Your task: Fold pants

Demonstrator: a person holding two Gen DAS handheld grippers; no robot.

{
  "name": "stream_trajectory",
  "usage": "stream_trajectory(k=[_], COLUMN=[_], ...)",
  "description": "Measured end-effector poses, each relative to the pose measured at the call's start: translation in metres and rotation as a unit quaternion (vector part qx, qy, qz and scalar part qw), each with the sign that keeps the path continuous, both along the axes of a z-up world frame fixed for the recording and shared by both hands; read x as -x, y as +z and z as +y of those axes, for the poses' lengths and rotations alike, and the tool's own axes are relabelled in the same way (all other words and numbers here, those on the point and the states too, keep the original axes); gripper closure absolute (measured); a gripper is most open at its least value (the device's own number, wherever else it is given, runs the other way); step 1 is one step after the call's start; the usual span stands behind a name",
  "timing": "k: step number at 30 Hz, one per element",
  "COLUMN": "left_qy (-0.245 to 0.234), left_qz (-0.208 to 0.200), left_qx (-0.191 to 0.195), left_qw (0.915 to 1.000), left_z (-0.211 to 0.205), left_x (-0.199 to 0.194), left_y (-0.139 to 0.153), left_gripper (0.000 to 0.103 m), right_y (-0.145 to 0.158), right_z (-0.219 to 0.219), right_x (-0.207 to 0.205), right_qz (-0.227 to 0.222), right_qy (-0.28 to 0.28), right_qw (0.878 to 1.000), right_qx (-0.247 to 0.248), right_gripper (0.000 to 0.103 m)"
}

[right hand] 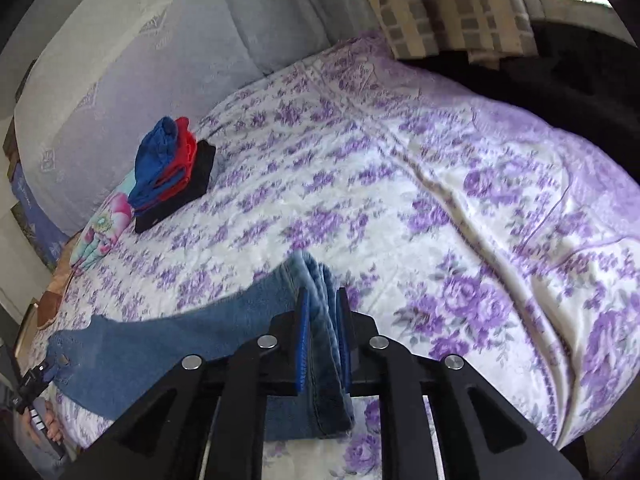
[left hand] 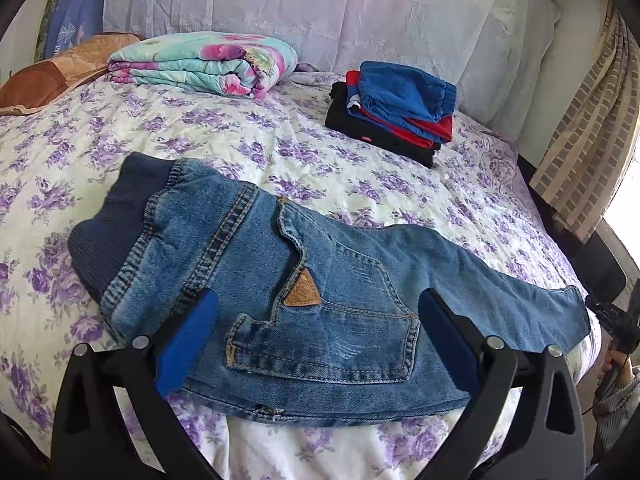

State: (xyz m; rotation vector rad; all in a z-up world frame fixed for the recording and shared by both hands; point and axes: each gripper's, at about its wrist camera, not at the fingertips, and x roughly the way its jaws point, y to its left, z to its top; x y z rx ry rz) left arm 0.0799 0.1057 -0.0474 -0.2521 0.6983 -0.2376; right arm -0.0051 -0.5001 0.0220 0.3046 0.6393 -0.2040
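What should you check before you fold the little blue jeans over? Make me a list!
1. Right hand-held gripper pinching the leg end of the small blue denim jeans: ok, shut on bunched fabric.
2. Left hand-held gripper holding the jeans: not ok, open above the pocket area.
3. Jeans lying flat on the purple-flowered bedspread: ok at the waist; leg end lifted.
4. Stack of folded blue, red and black clothes out of the way: ok.
5. Both legs lined up: cannot tell.
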Motion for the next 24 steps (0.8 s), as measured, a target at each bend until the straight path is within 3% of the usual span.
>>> stream_trajectory(k=[2, 5, 8, 12, 13, 14, 15, 17, 19, 21, 24], left_qy=[0.009, 0.005, 0.000, 0.026, 0.033, 0.037, 0.037, 0.031, 0.030, 0.032, 0.038], left_qz=[-0.014, -0.031, -0.035, -0.012, -0.002, 0.005, 0.006, 0.000, -0.002, -0.005, -0.004], left_qx=[-0.003, -0.004, -0.009, -0.032, -0.031, -0.027, -0.021, -0.019, -0.029, -0.034, -0.033], left_qw=[0.9999, 0.9995, 0.9994, 0.9991, 0.9990, 0.9990, 0.9991, 0.9993, 0.9991, 0.9989, 0.9987], left_z=[0.003, 0.002, -0.003, 0.000, 0.005, 0.009, 0.013, 0.015, 0.013, 0.011, 0.010], left_x=[0.007, 0.015, 0.017, 0.010, 0.007, 0.005, 0.004, 0.005, 0.006, 0.006, 0.006], left_y=[0.008, 0.020, 0.023, 0.012, 0.008, 0.004, 0.001, 0.001, 0.001, 0.000, 0.002], left_gripper=[0.005, 0.005, 0.005, 0.005, 0.005, 0.005, 0.005, 0.005, 0.005, 0.005, 0.005], right_y=[0.016, 0.022, 0.003, -0.034, -0.045, -0.058, -0.068, -0.073, -0.071, -0.068, -0.051], right_z=[0.022, 0.063, 0.120, 0.184, 0.193, 0.198, 0.196, 0.182, 0.166, 0.160, 0.174], right_x=[-0.001, -0.018, -0.047, -0.076, -0.080, -0.085, -0.086, -0.087, -0.086, -0.082, -0.073], right_qz=[-0.029, -0.042, -0.016, 0.044, 0.063, 0.083, 0.092, 0.093, 0.096, 0.094, 0.064], right_qy=[0.018, 0.113, 0.210, 0.278, 0.287, 0.287, 0.284, 0.267, 0.242, 0.226, 0.219], right_qw=[0.999, 0.993, 0.976, 0.957, 0.953, 0.952, 0.952, 0.956, 0.962, 0.966, 0.972], right_qx=[0.031, -0.007, -0.054, -0.075, -0.072, -0.060, -0.059, -0.082, -0.085, -0.081, -0.059], right_gripper=[0.088, 0.086, 0.086, 0.082, 0.069, 0.062, 0.065, 0.093, 0.101, 0.101, 0.092])
